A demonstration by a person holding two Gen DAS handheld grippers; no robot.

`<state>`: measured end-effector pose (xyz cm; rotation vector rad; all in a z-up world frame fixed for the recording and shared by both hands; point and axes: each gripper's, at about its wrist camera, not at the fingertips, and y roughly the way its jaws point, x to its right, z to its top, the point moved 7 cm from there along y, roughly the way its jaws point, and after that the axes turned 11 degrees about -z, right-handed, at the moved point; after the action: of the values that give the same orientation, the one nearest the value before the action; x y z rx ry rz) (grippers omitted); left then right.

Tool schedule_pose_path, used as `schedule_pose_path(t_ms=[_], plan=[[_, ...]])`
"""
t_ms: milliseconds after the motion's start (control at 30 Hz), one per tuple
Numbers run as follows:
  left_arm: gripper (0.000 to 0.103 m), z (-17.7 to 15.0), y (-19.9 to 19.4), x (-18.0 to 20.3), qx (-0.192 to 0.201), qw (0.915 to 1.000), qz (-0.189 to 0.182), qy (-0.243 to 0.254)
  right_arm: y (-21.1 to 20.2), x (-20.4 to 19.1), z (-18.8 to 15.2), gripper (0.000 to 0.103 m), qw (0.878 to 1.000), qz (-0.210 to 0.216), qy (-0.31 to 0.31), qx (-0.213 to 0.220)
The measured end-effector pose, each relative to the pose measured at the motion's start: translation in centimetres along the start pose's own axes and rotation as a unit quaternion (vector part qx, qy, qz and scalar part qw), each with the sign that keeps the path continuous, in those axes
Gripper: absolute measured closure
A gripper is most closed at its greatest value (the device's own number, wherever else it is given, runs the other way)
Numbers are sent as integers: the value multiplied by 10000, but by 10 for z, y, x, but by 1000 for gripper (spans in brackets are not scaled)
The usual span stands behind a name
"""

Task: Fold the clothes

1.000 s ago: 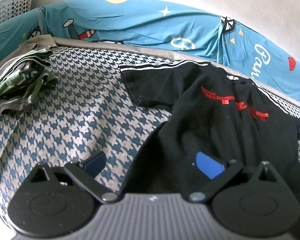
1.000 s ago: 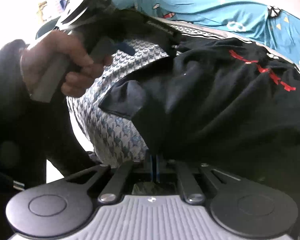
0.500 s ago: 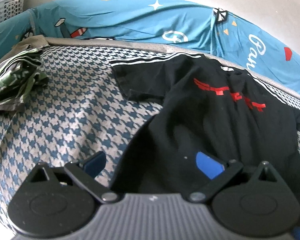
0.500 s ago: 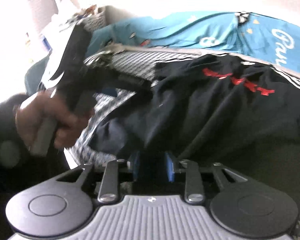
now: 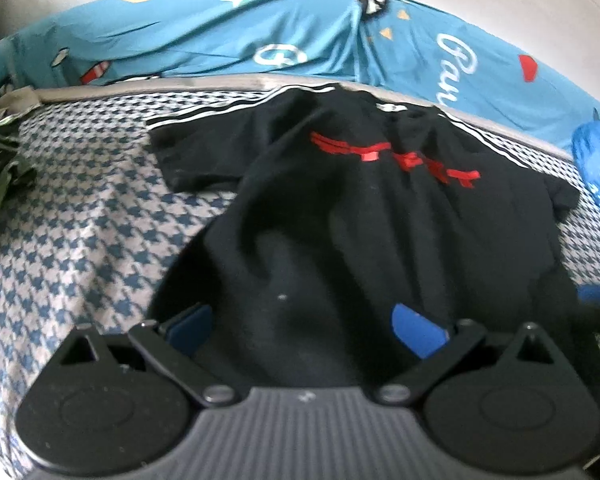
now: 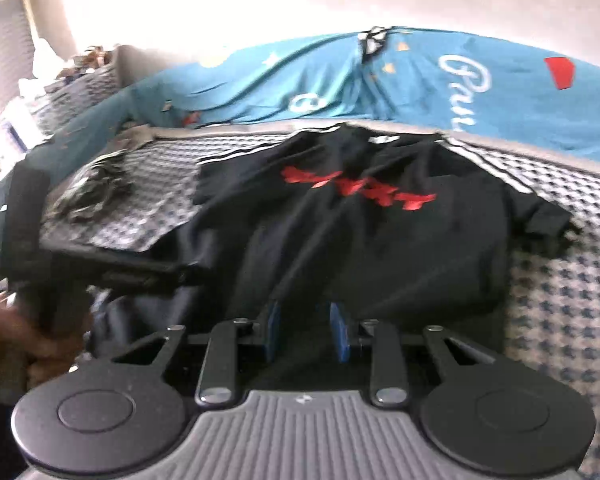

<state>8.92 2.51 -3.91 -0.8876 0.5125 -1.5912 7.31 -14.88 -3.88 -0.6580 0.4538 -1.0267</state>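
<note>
A black T-shirt [image 5: 380, 220] with red print and white shoulder stripes lies spread face up on the houndstooth bed cover [image 5: 80, 220], collar toward the far side. My left gripper [image 5: 302, 328] stands wide open over the near hem, one blue pad on each side of the dark cloth. My right gripper [image 6: 306, 332] is open by a narrower gap, its pads at the hem of the T-shirt [image 6: 360, 240]. The right wrist view also catches the left gripper's body [image 6: 40, 240], held by a hand [image 6: 16, 344] at the left edge.
A crumpled green patterned garment [image 5: 0, 160] lies at the left of the bed. A teal printed sheet [image 5: 260, 40] runs along the back. A blue plastic bag [image 5: 596, 160] sits at the right edge. A white basket [image 6: 80, 80] stands far left.
My right gripper was shut a second ago; its pads have since spread apart and its view has swung to face the shirt. My left gripper, still open, has shifted right over the hem.
</note>
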Motion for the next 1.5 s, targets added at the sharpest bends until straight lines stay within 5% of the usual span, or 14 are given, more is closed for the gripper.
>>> schedule_pose_path(t_ms=[467,867,1333,1500], plan=[[2,21,9,36,-76,9987,-403,305,20,79,35,74,9949,-695,730,90],[2,54,26,57,-97,9936,-581,967,40,158,58,74,9744,-1453,1694,255],[2,76,46,58,-119,9939,-765,788,91,242,59,63,9439,-1894,2699,170],[1,79,44,56,-75,9942,-853,658,112,250,53,63,9419,-1882,2781,-21]])
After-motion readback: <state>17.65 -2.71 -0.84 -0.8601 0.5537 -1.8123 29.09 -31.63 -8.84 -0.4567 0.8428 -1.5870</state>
